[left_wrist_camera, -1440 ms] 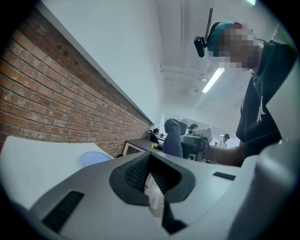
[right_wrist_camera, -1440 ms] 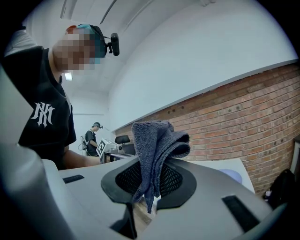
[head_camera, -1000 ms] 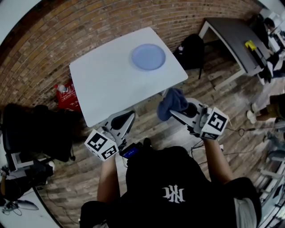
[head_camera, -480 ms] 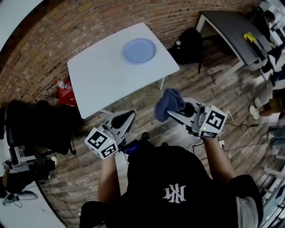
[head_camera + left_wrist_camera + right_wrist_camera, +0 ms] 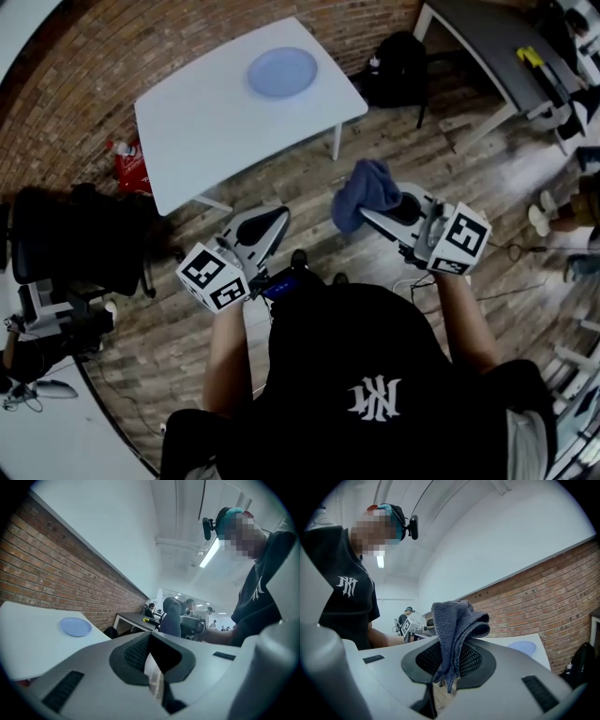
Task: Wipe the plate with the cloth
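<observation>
A pale blue plate (image 5: 282, 72) lies near the far edge of a white table (image 5: 206, 122), well away from both grippers. My right gripper (image 5: 361, 214) is held over the wooden floor in front of the table, shut on a dark blue cloth (image 5: 364, 192) that bunches up above its jaws. In the right gripper view the cloth (image 5: 457, 625) hangs folded between the pads, with the plate (image 5: 521, 647) small in the distance. My left gripper (image 5: 274, 217) is beside it, jaws together and holding nothing. The left gripper view shows the plate (image 5: 75, 626) far off on the table (image 5: 28, 634).
A black backpack (image 5: 398, 66) leans by the table's right corner. A dark desk (image 5: 487, 37) stands at the upper right with people near it. A black chair (image 5: 75, 253) is at the left, and a red bag (image 5: 127, 159) by the brick wall.
The table and plate have slid up and left in the head view, farther from the grippers. Both grippers keep their pose; the right one still grips the cloth.
</observation>
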